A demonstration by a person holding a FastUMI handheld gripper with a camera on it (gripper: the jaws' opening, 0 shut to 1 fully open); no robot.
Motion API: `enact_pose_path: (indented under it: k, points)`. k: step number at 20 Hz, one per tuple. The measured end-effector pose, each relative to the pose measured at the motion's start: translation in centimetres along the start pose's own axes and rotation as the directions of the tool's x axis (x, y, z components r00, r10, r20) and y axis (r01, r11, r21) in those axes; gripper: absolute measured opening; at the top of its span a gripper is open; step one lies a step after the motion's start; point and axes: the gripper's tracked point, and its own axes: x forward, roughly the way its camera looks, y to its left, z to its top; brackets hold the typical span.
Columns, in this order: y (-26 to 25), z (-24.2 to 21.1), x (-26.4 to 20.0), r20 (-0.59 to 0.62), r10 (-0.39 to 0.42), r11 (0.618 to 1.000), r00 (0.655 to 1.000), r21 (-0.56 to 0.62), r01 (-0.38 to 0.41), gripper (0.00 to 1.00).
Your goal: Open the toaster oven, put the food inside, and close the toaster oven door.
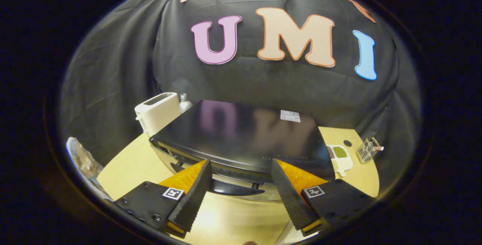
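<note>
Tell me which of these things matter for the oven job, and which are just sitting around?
For the job: toaster oven, its door handle, the open tongs either side of that handle.

Lying about: white toaster, bottle, small tray, clear rack.

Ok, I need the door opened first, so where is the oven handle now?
In the gripper view the handle lies just ahead of the open gripper, between its fingers, under the oven top's front edge.

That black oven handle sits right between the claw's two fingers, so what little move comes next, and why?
Probably ease the open claw forward and close on the handle: it lies just ahead between the fingers, and the toaster oven door looks shut.
</note>
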Motion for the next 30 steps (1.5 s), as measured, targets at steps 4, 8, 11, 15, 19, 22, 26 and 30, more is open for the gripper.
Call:
enact_pose_path:
  k: [4,8,11,15,19,22,26,30]
  points:
    - [0.3,-2.1,-1.3,-0.057,0.040,0.995,0.998,0.096,-0.034,0.99]
    - [0.9,-3.7,-2.9,-0.087,0.071,0.995,0.994,0.080,-0.064,0.99]
    - [1.5,-5.8,-4.1,-0.137,0.092,0.993,0.986,0.091,-0.080,0.99]
    - [2.3,-9.1,-5.4,-0.209,0.127,0.990,0.970,0.090,-0.110,0.99]
    - [2.9,-12.1,-6.2,-0.270,0.143,0.988,0.952,0.098,-0.120,0.99]
    - [3.3,-13.9,-6.4,-0.306,0.152,0.988,0.940,0.087,-0.132,1.00]
    - [3.7,-16.5,-6.1,-0.363,0.161,0.986,0.918,0.104,-0.132,0.99]
    - [3.9,-18.9,-5.8,-0.415,0.168,0.984,0.894,0.121,-0.129,0.99]
